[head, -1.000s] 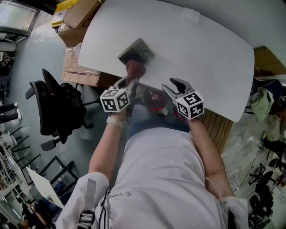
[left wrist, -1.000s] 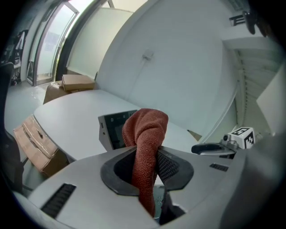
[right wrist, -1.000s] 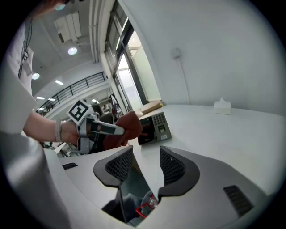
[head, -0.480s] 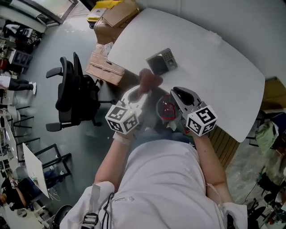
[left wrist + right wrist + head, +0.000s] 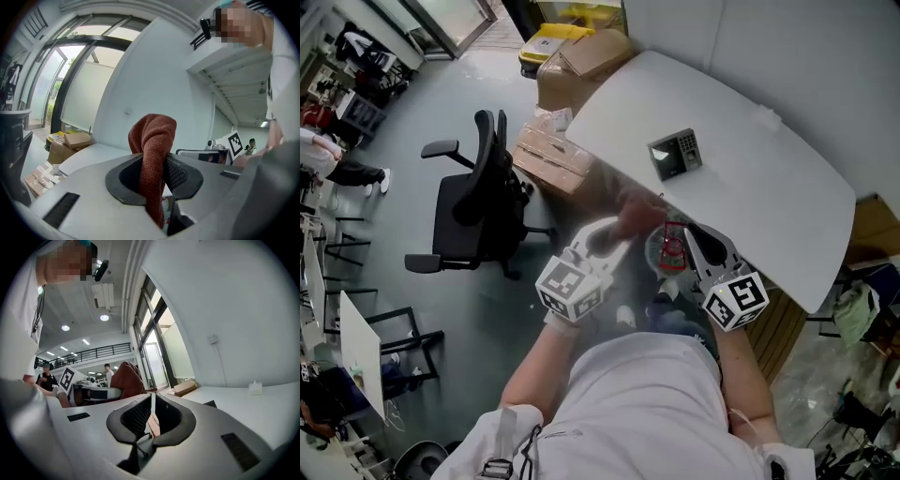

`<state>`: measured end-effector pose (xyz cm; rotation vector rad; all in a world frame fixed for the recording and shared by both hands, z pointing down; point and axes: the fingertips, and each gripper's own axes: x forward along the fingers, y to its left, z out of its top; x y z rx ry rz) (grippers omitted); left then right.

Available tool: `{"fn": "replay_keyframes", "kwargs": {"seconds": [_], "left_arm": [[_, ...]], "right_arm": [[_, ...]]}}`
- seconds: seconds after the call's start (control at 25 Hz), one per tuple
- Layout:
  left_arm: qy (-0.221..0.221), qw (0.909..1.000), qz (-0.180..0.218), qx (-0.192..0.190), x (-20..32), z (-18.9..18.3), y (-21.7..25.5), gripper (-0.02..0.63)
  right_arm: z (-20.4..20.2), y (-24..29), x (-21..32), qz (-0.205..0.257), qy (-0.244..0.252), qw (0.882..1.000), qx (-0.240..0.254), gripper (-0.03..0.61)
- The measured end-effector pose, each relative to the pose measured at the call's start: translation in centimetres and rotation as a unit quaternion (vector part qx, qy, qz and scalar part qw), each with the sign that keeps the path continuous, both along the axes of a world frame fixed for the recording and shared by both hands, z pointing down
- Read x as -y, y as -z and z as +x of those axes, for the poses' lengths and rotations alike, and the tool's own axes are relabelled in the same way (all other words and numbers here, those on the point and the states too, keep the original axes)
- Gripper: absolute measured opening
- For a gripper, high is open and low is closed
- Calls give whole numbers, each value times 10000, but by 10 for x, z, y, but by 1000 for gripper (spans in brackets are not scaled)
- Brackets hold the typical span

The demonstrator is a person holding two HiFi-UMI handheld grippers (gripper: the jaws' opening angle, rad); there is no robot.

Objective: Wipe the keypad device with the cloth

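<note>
The grey keypad device (image 5: 675, 153) lies on the white table (image 5: 759, 206), near its left edge. My left gripper (image 5: 623, 232) is held off the table's near edge, short of the device, and is shut on a red-brown cloth (image 5: 639, 217). In the left gripper view the cloth (image 5: 152, 136) stands up out of the left gripper (image 5: 157, 161), pinched between the pads. My right gripper (image 5: 694, 232) hovers beside it on the right. Its jaws have just been closing, and in the right gripper view the right gripper (image 5: 152, 406) shows only a thin slit with nothing in it.
A black office chair (image 5: 478, 197) stands on the floor left of the table. Cardboard boxes (image 5: 577, 61) and flat packages (image 5: 548, 155) lie by the table's left end. A wall runs along the table's far side.
Both grippers have come up and back from the table toward the person. The cloth has left the keypad device along with the left gripper. The right jaws went from wide open to nearly together.
</note>
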<state>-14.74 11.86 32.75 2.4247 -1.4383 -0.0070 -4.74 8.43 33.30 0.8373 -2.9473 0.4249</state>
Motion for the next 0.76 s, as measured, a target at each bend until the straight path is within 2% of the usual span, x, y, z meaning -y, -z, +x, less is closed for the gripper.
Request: {"fn": "replay_keyframes", "kwargs": {"seconds": [0.36, 0.76], "left_arm": [[-295, 9994, 167, -102, -54, -2, 6, 89], [-351, 9992, 136, -133, -59, 16, 0, 89]], "right_arm": [[-3, 23, -61, 375, -214, 9988, -224, 41], [12, 16, -65, 361, -260, 9983, -366, 41]]}}
